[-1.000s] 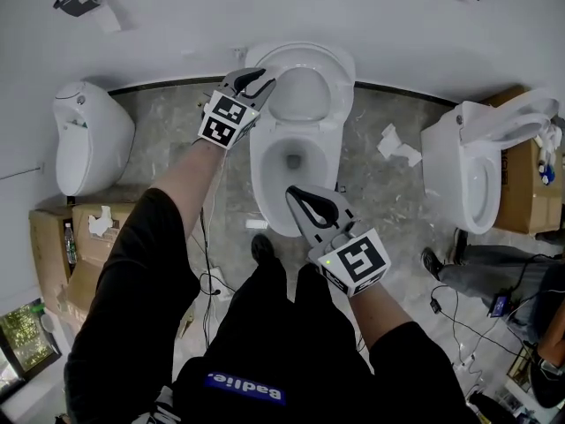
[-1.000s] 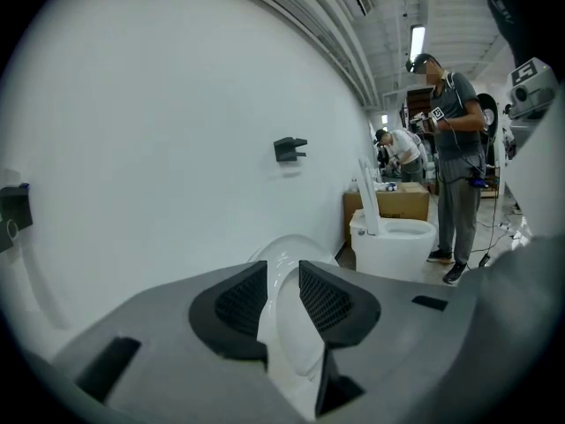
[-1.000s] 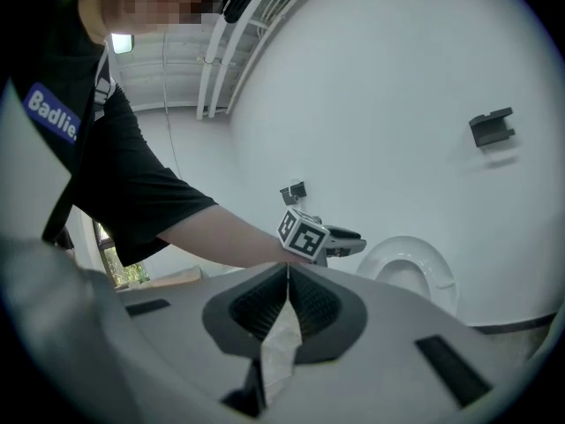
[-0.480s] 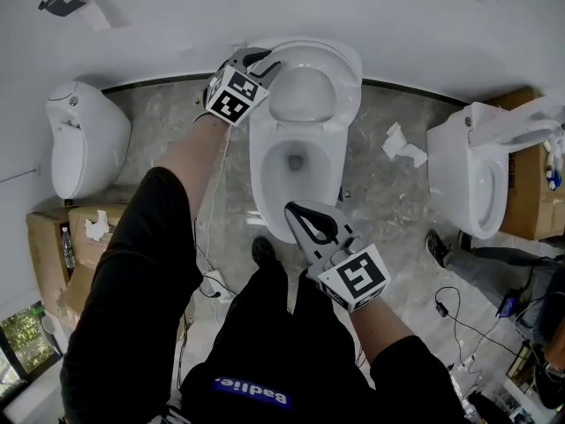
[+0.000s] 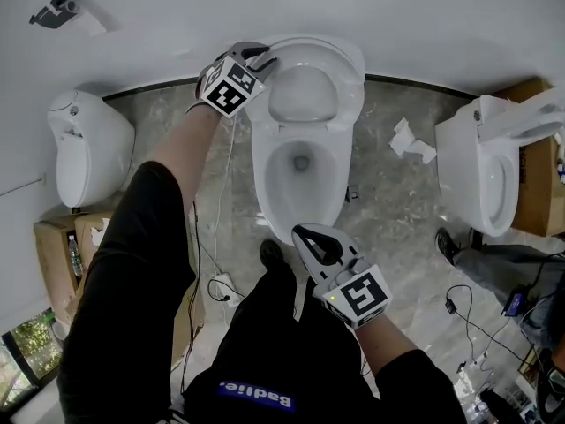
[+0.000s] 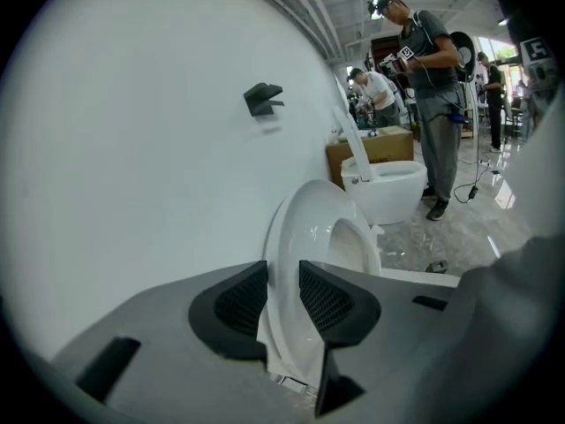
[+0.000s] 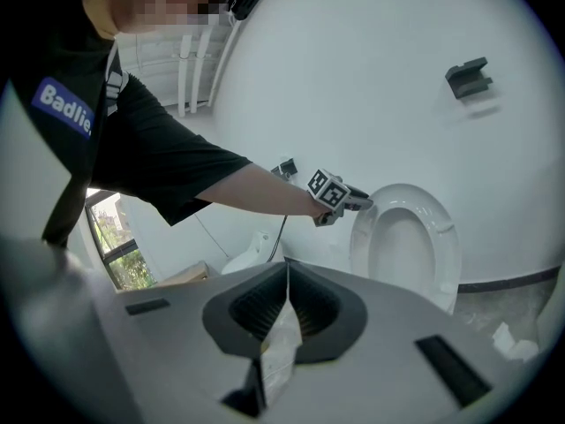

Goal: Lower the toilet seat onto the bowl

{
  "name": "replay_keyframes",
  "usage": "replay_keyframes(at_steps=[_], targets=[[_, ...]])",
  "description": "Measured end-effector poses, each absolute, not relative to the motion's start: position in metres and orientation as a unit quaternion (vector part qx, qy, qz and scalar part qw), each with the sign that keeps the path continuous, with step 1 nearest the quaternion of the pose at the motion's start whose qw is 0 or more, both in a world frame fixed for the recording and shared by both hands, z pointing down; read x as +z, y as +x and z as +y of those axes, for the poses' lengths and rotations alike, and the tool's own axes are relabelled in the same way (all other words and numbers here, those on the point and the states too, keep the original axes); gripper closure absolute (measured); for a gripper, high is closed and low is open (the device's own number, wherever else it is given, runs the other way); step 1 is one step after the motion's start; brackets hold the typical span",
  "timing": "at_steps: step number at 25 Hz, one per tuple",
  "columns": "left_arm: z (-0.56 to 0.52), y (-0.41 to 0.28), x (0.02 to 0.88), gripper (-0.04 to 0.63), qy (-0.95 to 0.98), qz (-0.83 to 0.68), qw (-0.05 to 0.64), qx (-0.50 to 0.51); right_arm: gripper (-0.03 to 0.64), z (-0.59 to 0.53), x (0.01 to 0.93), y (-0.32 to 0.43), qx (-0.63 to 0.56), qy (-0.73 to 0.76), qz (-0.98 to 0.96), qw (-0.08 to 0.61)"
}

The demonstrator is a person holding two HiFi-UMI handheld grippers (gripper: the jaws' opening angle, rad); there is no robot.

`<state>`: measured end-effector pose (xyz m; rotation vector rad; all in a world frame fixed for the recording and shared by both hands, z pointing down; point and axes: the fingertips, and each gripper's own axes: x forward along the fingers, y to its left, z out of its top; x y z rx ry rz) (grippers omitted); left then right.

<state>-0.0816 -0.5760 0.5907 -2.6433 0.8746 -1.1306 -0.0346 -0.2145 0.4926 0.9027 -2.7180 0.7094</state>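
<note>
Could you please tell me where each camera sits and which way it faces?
Head view: on the person's head, looking steeply down at the toilet bowl; both forearms, left claw, right claw show.
Left gripper view: on the left claw, looking along the wall; its jaws clamp the raised toilet seat.
Right gripper view: on the right claw, facing the wall; its jaws pinch a white scrap, left arm beyond.
Shared: all three show the seat.

The only writing I can read is "Badlie", in white on a blue patch [image 5: 256,396] on my black shirt [image 5: 132,307].
</note>
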Motion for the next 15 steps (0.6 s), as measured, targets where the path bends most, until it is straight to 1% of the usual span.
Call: replay_keyframes(at_steps=[10,15], targets=[[-0.582,-0.080,0.598,0.481,-0.872,0.245,0.091,-0.415,0.589,-0.193,0.510,-0.018,0.268,0.320,-0.903,0.104],[-0.582,-0.081,0.594,0.484,-0.878,0.258,0.072,-0.397,0.589,-0.194,0.511,-0.021,0.267,0.322,-0.903,0.096]])
